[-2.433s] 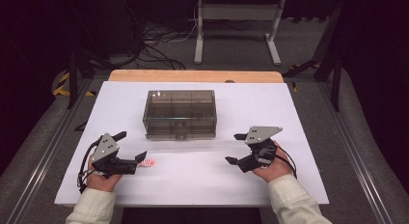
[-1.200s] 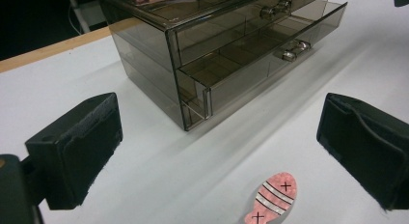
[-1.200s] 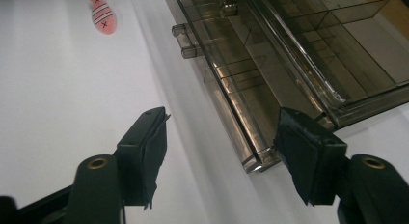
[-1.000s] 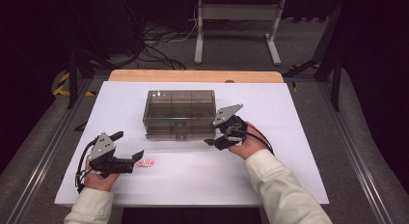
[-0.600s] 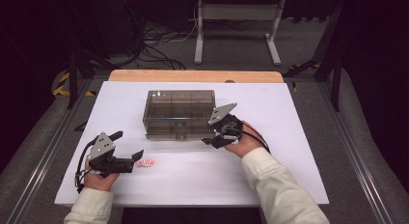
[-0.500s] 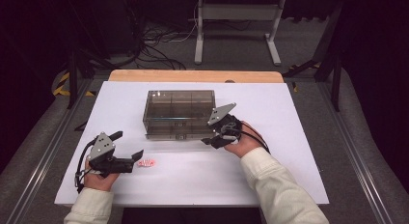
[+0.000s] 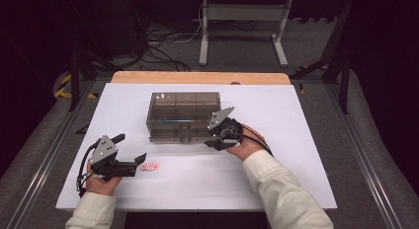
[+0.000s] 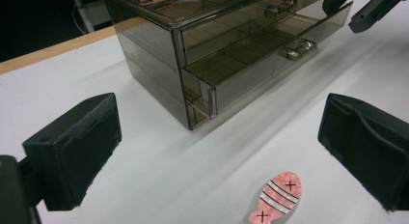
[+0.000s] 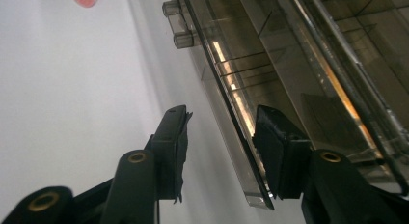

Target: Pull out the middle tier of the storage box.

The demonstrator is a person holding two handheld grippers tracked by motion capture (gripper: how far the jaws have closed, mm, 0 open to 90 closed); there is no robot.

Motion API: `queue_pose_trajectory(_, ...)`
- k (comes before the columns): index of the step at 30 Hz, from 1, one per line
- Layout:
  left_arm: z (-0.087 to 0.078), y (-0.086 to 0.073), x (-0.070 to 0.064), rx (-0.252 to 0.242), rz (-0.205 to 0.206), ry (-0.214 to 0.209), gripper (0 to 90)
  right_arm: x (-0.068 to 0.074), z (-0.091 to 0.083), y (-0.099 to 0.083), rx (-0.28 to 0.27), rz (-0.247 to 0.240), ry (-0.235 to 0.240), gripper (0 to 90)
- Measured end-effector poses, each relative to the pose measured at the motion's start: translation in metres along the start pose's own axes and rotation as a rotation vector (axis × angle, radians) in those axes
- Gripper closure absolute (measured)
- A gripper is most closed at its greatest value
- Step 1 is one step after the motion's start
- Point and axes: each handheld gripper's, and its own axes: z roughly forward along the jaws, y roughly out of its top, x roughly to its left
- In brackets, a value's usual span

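Observation:
A smoky clear drawer box (image 7: 183, 115) stands mid-table, its lower drawer (image 8: 251, 74) pulled out a little. My right gripper (image 7: 213, 137) is at the box's front right corner. In the right gripper view its jaws (image 9: 224, 151) are open and straddle the drawer's front panel (image 9: 226, 108), with a gap on the left side. My left gripper (image 7: 133, 157) rests near the front left, open wide (image 8: 222, 151). A pink fish-shaped piece (image 7: 149, 166) with stripes and crosses lies flat on the table just ahead of its pads (image 8: 276, 197).
The white tabletop (image 7: 296, 140) has a wooden strip (image 7: 197, 77) along its far edge. Small clear handles (image 8: 299, 48) stick out of the drawer fronts. Cables and a metal stand are on the dark floor beyond.
My right gripper has travelled from the table's front right to the box's front right corner and has barely shifted over the last half second. The left gripper and the pink piece stayed put.

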Motion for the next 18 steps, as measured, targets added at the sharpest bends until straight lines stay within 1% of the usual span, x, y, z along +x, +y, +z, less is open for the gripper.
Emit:
queue_pose_trajectory(3, -0.0002, 0.0003, 0.0000, -0.001, 0.003, -0.003, 2.0, -0.0005, 0.0033, 0.0001, 0.016, -0.001, 0.009, 58.5)
queue_pose_trajectory(8, -0.0002, 0.0004, -0.0004, -0.003, 0.005, -0.003, 1.8, -0.0007, 0.0061, 0.0004, 0.024, -0.002, 0.007, 62.1)
queue_pose_trajectory(12, -0.0004, 0.0004, -0.0009, -0.005, -0.001, -0.002, 1.7, -0.0013, 0.0076, 0.0000, 0.037, -0.001, -0.004, 67.5)
queue_pose_trajectory(13, -0.0004, 0.0004, -0.0009, -0.005, -0.001, -0.002, 1.7, -0.0013, 0.0076, 0.0000, 0.037, -0.001, -0.004, 67.5)
queue_pose_trajectory(14, -0.0005, 0.0005, -0.0009, -0.007, -0.003, -0.003, 1.7, -0.0009, 0.0078, -0.0001, 0.043, 0.000, -0.005, 71.5)
queue_pose_trajectory(15, -0.0006, 0.0006, -0.0010, -0.008, -0.002, -0.003, 1.7, -0.0009, 0.0077, -0.0001, 0.044, -0.001, -0.004, 72.9)
queue_pose_trajectory(18, -0.0008, 0.0008, -0.0008, -0.009, -0.001, -0.004, 1.7, -0.0010, 0.0071, -0.0004, 0.050, -0.004, -0.005, 75.1)
